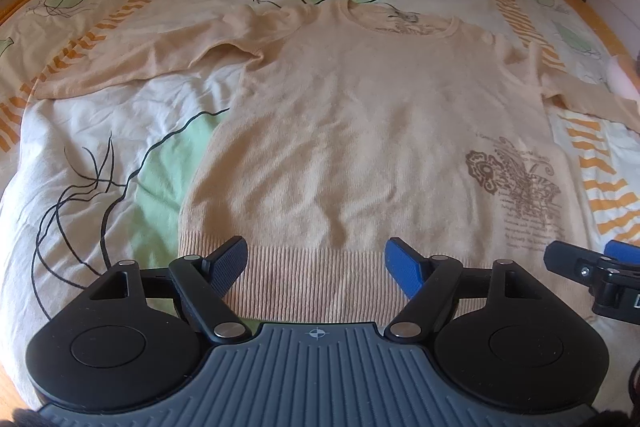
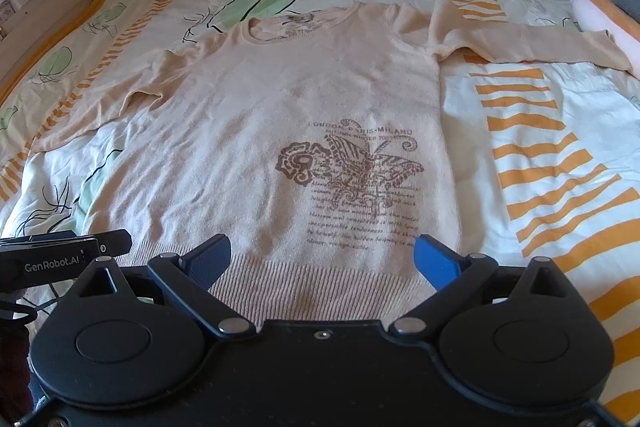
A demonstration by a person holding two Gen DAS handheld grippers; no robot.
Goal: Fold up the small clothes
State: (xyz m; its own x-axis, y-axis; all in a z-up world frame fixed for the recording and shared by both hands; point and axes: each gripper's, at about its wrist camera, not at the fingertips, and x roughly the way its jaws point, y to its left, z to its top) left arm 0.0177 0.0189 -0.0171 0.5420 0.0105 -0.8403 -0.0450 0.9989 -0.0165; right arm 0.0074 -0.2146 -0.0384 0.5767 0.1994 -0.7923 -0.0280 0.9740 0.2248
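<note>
Sweater (image 1: 360,131) flat on bed, hem beneath both gaping grippers.

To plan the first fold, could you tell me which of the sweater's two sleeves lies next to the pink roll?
The right sleeve, stretched toward the bed's right side, ends beside the pink roll. The left sleeve slants down over the leaf-print cover.
</note>
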